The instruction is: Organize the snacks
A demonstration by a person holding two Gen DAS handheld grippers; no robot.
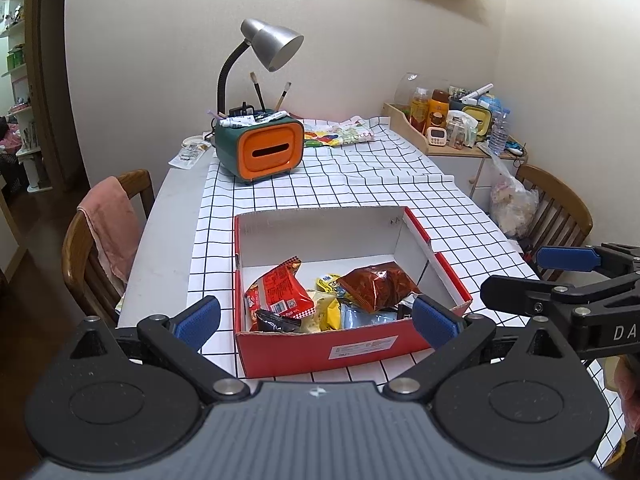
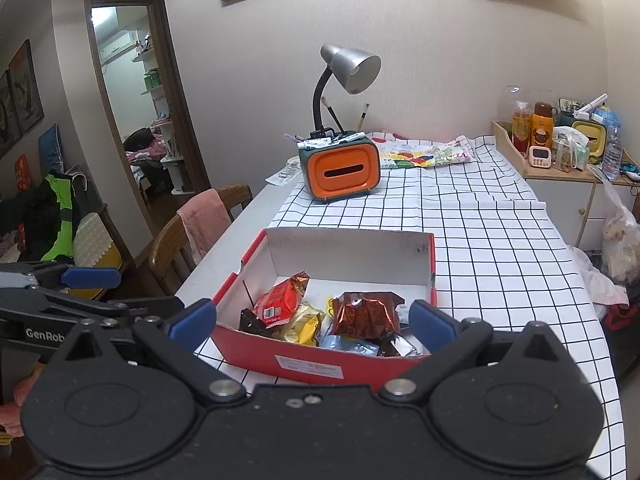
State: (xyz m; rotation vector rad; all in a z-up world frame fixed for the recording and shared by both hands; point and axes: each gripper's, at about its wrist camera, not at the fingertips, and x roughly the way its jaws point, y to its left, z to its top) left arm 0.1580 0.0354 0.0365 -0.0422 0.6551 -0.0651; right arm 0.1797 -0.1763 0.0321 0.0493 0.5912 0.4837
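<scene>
A red cardboard box with a white inside sits near the table's front edge. Several snack packets lie in its near half: a red packet, a dark red-brown bag, a yellow packet and a silver-blue one. My left gripper hovers open in front of the box, nothing between its fingers. My right gripper is open too, just short of the box's near wall; it also shows as the right gripper at the left view's right edge.
An orange and green tissue box with pens and a grey desk lamp stand at the back of the checked tablecloth. A colourful bag lies behind. Wooden chairs flank the table. A side cabinet with bottles stands right.
</scene>
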